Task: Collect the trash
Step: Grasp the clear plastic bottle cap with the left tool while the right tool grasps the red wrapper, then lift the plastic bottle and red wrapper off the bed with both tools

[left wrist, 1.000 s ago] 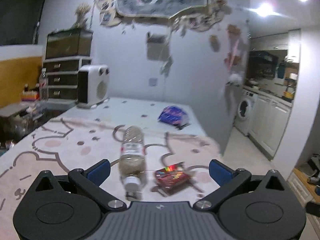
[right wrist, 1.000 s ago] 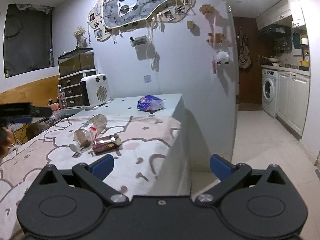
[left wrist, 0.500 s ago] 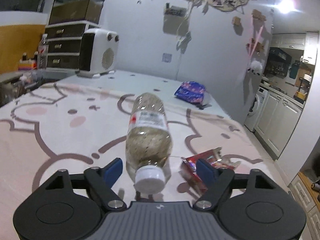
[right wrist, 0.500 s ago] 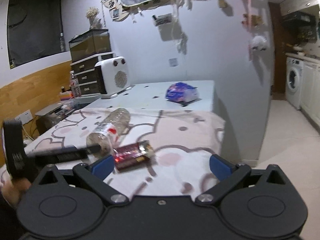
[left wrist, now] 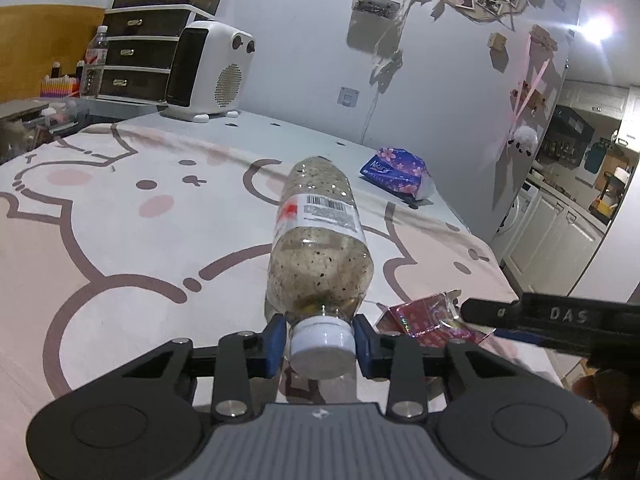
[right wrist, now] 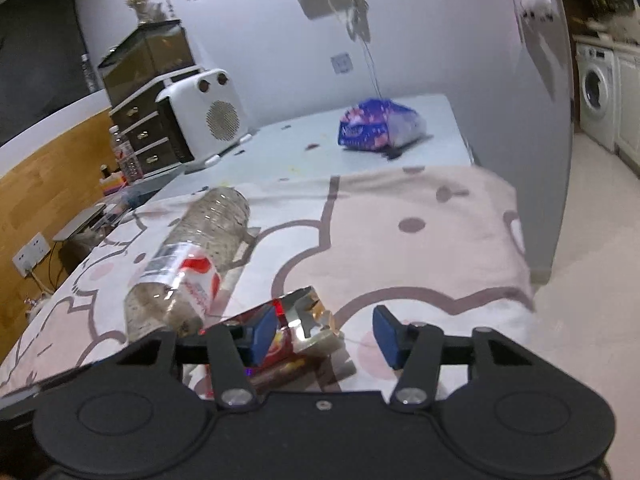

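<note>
Clamping the bottle (left wrist: 320, 248) at its white cap (left wrist: 323, 345) at lower centre, the left gripper (left wrist: 320, 346) has just closed its jaws for a firm hold on the narrow end, while the right gripper (right wrist: 325, 334), jaws closing yet apart, straddles the red wrapper (right wrist: 294, 330).

I'm seeing a dim room, ceiling light (left wrist: 597, 27) flaring top right, fisheye bending edges, right view smeared with motion blur.

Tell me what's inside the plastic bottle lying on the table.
The bottle holds a pale, grainy filling with dark specks, seen through its clear wall. The label hides a band of it, and the white cap covers the mouth, so what the filling is stays unclear.
</note>
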Tool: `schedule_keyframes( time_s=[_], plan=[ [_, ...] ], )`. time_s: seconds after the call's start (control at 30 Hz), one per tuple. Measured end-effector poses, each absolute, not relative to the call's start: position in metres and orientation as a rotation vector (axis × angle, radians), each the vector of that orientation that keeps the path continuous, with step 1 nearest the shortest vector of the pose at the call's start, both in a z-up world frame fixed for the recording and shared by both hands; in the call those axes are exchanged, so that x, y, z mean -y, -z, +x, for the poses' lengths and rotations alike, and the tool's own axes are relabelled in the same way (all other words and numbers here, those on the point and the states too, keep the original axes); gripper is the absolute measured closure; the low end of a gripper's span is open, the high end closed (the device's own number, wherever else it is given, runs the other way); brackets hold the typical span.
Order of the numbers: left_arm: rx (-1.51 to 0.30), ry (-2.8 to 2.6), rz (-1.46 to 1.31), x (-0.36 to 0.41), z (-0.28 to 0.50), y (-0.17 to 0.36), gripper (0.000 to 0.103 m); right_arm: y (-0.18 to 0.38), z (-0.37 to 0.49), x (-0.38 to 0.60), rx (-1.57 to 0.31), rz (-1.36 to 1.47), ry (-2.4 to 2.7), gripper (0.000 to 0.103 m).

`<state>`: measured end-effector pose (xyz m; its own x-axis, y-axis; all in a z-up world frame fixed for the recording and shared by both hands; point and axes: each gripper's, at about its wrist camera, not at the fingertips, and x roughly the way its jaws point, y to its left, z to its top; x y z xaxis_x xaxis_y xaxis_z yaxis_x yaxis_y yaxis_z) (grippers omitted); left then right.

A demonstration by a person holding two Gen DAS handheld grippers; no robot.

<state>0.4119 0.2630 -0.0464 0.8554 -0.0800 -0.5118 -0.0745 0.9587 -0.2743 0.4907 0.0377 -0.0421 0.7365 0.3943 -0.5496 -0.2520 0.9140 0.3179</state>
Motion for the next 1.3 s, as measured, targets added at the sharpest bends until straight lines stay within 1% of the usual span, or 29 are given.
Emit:
schedule_keyframes(
  time_s=[0.03, 0.1, 0.2, 0.4, 0.5, 0.57, 0.6, 0.63, 0.67, 0.7, 0.77, 0.93, 1.1, 1.2, 1.27, 1.3],
  plan=[
    [-0.546, 0.001, -0.292, -0.263, 0.411, 0.046, 0.067, 0.044, 0.492, -0.037, -0.659, 0.241, -0.369, 0.056],
    [-0.549, -0.002, -0.286, -0.263, 0.411, 0.046, 0.068, 0.045, 0.486, -0.036, -0.679, 0.271, -0.397, 0.071],
    [-0.555, -0.003, -0.277, -0.262, 0.408, 0.046, 0.068, 0.040, 0.466, -0.037, -0.691, 0.259, -0.420, 0.080],
    [-0.578, 0.004, -0.270, -0.260, 0.403, 0.047, 0.069, 0.034, 0.412, -0.037, -0.756, 0.214, -0.532, 0.081],
    [-0.575, 0.001, -0.278, -0.262, 0.398, 0.047, 0.069, 0.025, 0.387, -0.038, -0.748, 0.166, -0.595, 0.081],
    [-0.576, -0.005, -0.273, -0.262, 0.395, 0.046, 0.069, 0.016, 0.380, -0.035, -0.694, 0.124, -0.605, 0.077],
    [-0.577, -0.006, -0.269, -0.261, 0.394, 0.046, 0.069, 0.012, 0.380, -0.035, -0.663, 0.097, -0.604, 0.069],
    [-0.580, -0.006, -0.260, -0.260, 0.393, 0.045, 0.069, 0.008, 0.381, -0.035, -0.625, 0.064, -0.600, 0.064],
    [-0.585, -0.006, -0.251, -0.259, 0.391, 0.045, 0.069, 0.005, 0.384, -0.035, -0.580, 0.029, -0.596, 0.050],
    [-0.593, -0.007, -0.244, -0.258, 0.390, 0.044, 0.069, 0.002, 0.389, -0.036, -0.542, -0.008, -0.603, 0.034],
    [-0.617, -0.005, -0.240, -0.259, 0.387, 0.044, 0.069, 0.003, 0.402, -0.041, -0.496, -0.092, -0.654, 0.019],
    [-0.645, 0.023, -0.260, -0.269, 0.379, 0.043, 0.069, 0.017, 0.440, -0.054, -0.486, -0.201, -0.687, 0.016],
    [-0.624, 0.005, -0.308, -0.279, 0.376, 0.039, 0.069, 0.039, 0.468, -0.058, -0.600, -0.118, -0.786, 0.016],
    [-0.610, -0.019, -0.326, -0.283, 0.374, 0.037, 0.069, 0.042, 0.461, -0.062, -0.633, -0.108, -0.872, 0.016],
    [-0.596, -0.032, -0.334, -0.284, 0.372, 0.036, 0.069, 0.042, 0.444, -0.070, -0.597, -0.199, -0.875, 0.018],
    [-0.588, -0.035, -0.335, -0.284, 0.371, 0.034, 0.069, 0.043, 0.438, -0.073, -0.587, -0.237, -0.859, 0.024]
  ],
)
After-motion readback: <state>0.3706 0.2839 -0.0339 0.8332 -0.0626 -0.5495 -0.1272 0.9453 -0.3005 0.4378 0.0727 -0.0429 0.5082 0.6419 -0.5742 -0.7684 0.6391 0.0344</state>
